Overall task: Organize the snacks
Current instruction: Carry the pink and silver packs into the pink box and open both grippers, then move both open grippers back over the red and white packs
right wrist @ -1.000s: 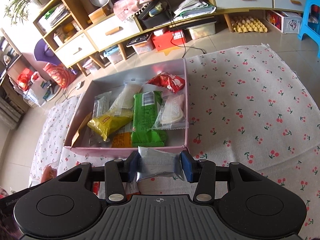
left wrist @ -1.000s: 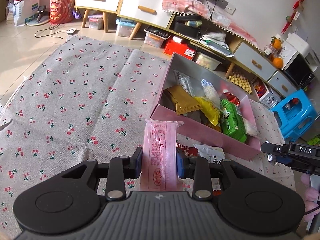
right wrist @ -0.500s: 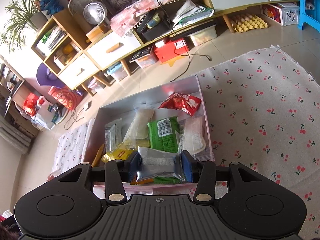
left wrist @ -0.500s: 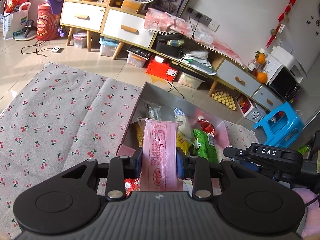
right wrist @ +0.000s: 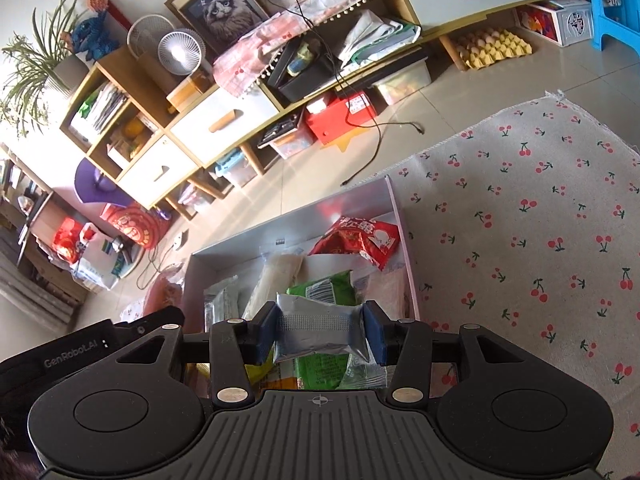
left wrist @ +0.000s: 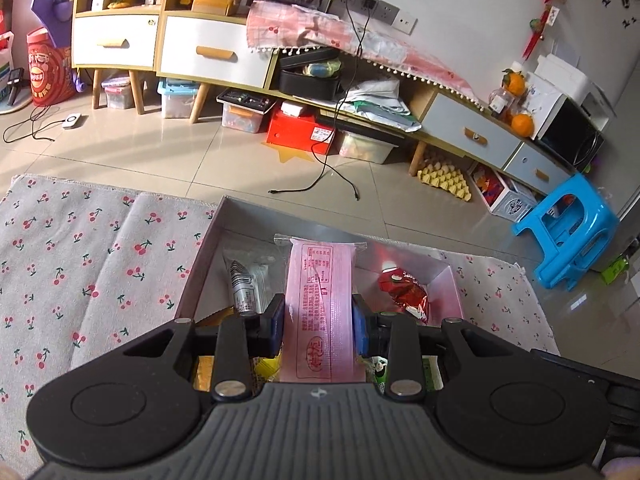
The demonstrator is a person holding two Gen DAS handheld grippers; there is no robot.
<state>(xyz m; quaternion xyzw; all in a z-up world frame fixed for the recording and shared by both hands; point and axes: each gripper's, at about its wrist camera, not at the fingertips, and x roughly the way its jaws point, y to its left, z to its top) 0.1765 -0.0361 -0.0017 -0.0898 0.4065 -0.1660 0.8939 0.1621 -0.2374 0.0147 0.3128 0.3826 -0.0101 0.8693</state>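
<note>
Both grippers have travelled from the near side of the pink box to positions over its interior since the earlier frames, each carrying its packet along. Left gripper [left wrist: 319, 328]: blue pads clamped on the long sides of a pink wafer packet [left wrist: 321, 304], which stands lengthwise along the fingers, clear sealed end pointing away from the camera, printed red text facing up. Packet hangs above the pink box [left wrist: 204, 256], roughly mid-width. Below and left of it in the box lies a silver-and-clear sachet [left wrist: 245, 286]; to the right, near the far right corner, a red foil snack bag [left wrist: 404, 294]. Yellow and green wrappers show under the fingers, partly hidden. Right gripper [right wrist: 319, 334]: jaws pinching a silver foil packet [right wrist: 320, 332] crosswise, pads pressing on its two short ends; packet slightly crumpled, held above the box contents. Directly beneath it a green packet [right wrist: 324, 292] with a barcode; beyond that a pale translucent pouch [right wrist: 276, 276] and the red bag against the right wall. Box sits on a grey cherry-print cloth [right wrist: 520, 240] spread on the tiled floor [left wrist: 160, 152]. Left gripper's body visible at the lower left of the right wrist view, just beside the box.
</note>
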